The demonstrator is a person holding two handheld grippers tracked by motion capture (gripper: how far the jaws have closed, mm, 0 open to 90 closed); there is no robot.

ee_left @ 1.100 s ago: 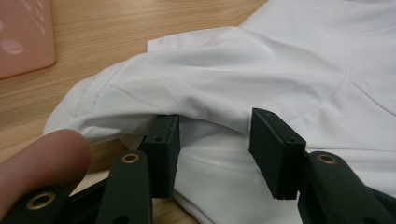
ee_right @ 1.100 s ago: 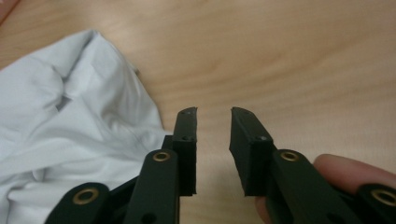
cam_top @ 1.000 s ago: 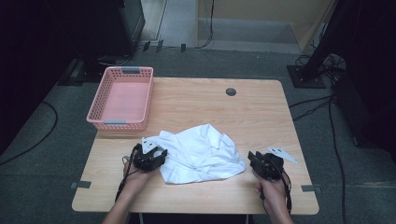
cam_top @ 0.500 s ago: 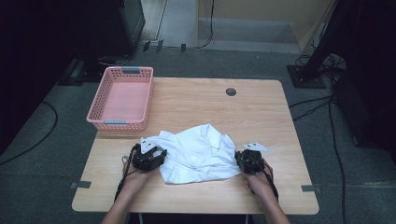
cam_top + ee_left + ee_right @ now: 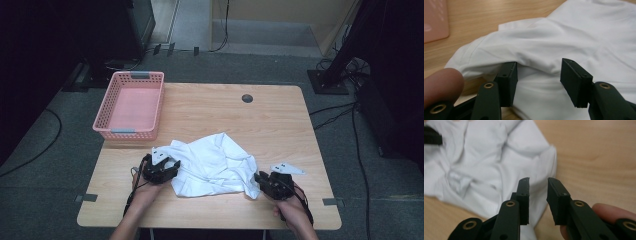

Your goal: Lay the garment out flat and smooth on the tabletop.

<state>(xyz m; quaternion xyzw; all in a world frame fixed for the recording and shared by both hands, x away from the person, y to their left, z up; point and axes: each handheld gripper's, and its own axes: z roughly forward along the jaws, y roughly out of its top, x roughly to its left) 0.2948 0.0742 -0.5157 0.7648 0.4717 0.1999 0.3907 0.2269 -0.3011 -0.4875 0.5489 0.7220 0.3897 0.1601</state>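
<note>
Now the right gripper [image 5: 258, 178], low right in the high view, has slid back with jaws just opened, empty, while the left gripper [image 5: 172, 167] straddles the white cloth [image 5: 215, 165] half open, so folding must restart.

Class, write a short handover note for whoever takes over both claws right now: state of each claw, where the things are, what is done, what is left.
Left claw: jaws apart around a raised fold of the crumpled white cloth garment, not pinching; they have just been opening.
Right claw: jaws narrowly apart at the garment's right edge, gripping nothing; they have just been opening.
Garment: bunched on the front middle of the light wooden table.
Pink plastic mesh basket: empty, on the table's far left corner.
Done: nothing folded or put away.
Left: probably grip, spread and fold the garment.
</note>
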